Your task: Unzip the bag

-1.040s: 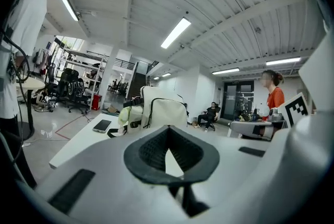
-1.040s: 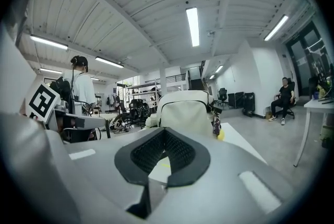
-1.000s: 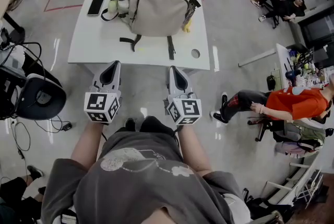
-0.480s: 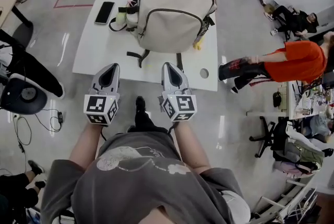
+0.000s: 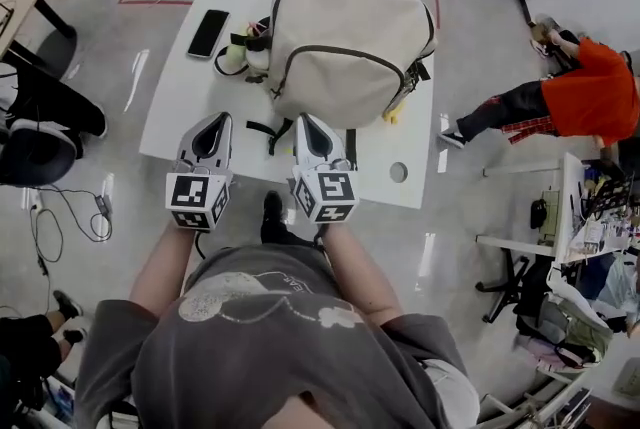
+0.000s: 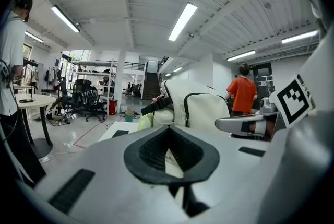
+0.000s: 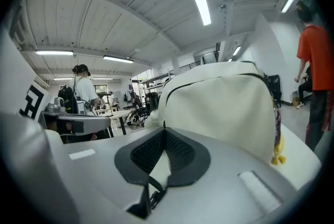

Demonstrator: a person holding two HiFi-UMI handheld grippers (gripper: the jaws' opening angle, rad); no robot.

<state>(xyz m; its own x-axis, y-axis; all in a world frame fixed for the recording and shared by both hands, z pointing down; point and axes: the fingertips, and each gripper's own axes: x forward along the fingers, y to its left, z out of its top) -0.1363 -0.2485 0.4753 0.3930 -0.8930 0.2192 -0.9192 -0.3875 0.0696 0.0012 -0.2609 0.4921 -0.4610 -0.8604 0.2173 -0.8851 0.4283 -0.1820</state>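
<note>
1. Where the white table (image 5: 175,122) is bare at its left end, a black phone (image 5: 208,33) lies flat, just left of the bag.
2. Over the table's near edge hangs the left gripper (image 5: 216,120), pointing toward the bag. Its jaws are pressed together with nothing between them. It is short of the bag and does not touch it.
3. Black straps (image 5: 262,129) trail from the bag toward the near edge, one of them between the two grippers.
4. Close beside the left one, the right gripper (image 5: 303,120) also points at the bag. Its jaws are pressed together and empty. Its tip is near the bag's near side; no contact shows.
5. On the middle and far part of the table lies the cream bag (image 5: 350,27), front up. Its dark zip (image 5: 352,51) arcs across the front and looks closed along the part that shows.
6. At the bag's right side hangs a yellow charm (image 5: 392,115).
7. Near the table's right corner is a round hole (image 5: 399,172).
8. Well apart, on the floor at far right, is a person in an orange top (image 5: 590,97).
</note>
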